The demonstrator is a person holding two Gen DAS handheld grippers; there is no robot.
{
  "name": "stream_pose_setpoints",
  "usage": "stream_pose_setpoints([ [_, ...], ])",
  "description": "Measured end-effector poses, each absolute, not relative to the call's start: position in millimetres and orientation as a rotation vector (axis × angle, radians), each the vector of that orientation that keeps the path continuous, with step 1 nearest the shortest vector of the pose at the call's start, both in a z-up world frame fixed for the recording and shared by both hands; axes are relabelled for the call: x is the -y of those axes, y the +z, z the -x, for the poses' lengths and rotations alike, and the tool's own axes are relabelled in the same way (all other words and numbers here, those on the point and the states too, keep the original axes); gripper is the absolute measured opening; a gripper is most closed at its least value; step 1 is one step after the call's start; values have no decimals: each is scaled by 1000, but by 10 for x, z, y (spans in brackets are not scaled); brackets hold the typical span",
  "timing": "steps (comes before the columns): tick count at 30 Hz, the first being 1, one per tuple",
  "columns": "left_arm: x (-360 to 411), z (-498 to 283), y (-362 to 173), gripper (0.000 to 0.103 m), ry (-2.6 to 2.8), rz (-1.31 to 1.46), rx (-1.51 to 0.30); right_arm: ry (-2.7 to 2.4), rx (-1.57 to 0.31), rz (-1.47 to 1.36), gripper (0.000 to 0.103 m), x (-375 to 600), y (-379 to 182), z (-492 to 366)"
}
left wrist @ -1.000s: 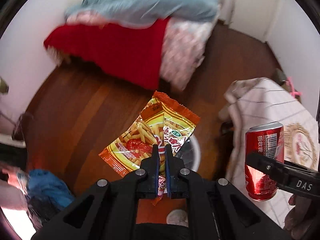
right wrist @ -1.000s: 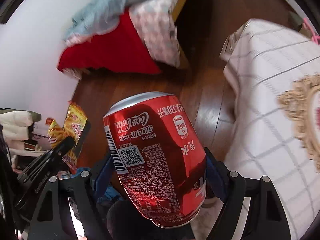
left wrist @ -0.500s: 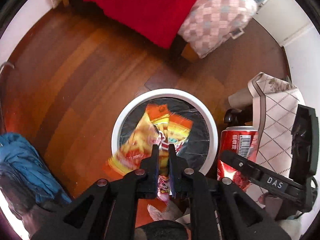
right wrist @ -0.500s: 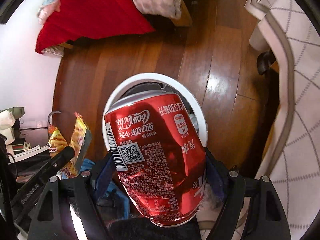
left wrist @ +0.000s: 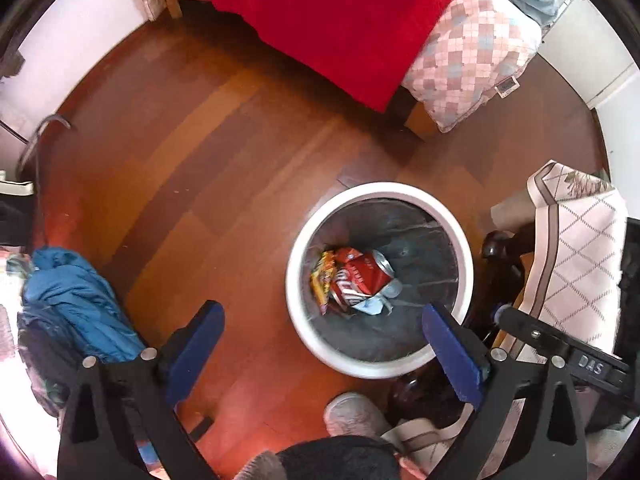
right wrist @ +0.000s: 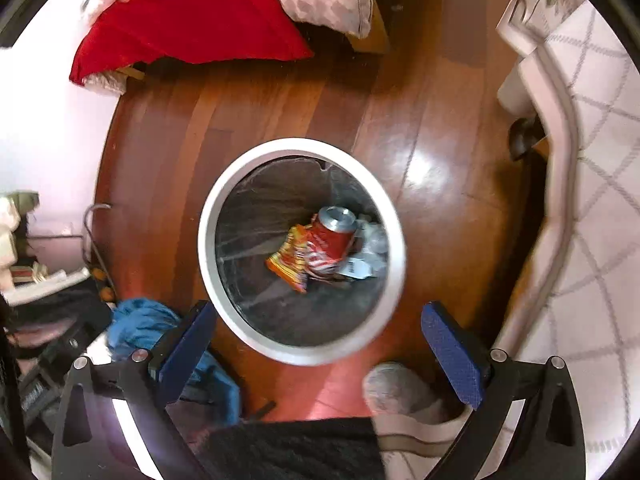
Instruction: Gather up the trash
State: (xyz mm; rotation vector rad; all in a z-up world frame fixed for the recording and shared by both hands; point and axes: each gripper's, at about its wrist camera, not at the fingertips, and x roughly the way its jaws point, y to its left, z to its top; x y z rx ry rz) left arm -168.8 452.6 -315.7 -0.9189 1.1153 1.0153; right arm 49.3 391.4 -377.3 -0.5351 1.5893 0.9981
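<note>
1. Left tongs (left wrist: 322, 354): jaws spread wide, having just been opening; nothing lies between the blue pads (left wrist: 196, 352).
2. Right tongs (right wrist: 318, 354): jaws also at full spread, just opened, and bare.
3. White round bin (right wrist: 224, 292) with dark liner: on the wooden floor (left wrist: 200, 168), directly below and ahead of both tongs.
4. Red cola can (right wrist: 330, 242): lying tilted at the bin's bottom, well apart from the tongs.
5. Orange-yellow snack wrapper (right wrist: 290, 260): touching the can's left side; a pale scrap (right wrist: 358, 268) lies on the can's right.
6. Blue cloth (left wrist: 76, 304): on the floor, left of the left tongs.
7. Red blanket (left wrist: 340, 12): hangs off the bed beyond the bin.
</note>
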Motion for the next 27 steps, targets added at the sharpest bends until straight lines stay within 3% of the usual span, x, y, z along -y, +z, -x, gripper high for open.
stream_pose_setpoints([
  [6, -4125, 1849, -2843, 102, 1015, 854, -1110, 1010, -1450, 624, 103, -3511, -3220, -223],
  [27, -3119, 2098, -1126, 102, 895, 797, -883, 1305, -1310, 458, 103, -2538, -1062, 170],
])
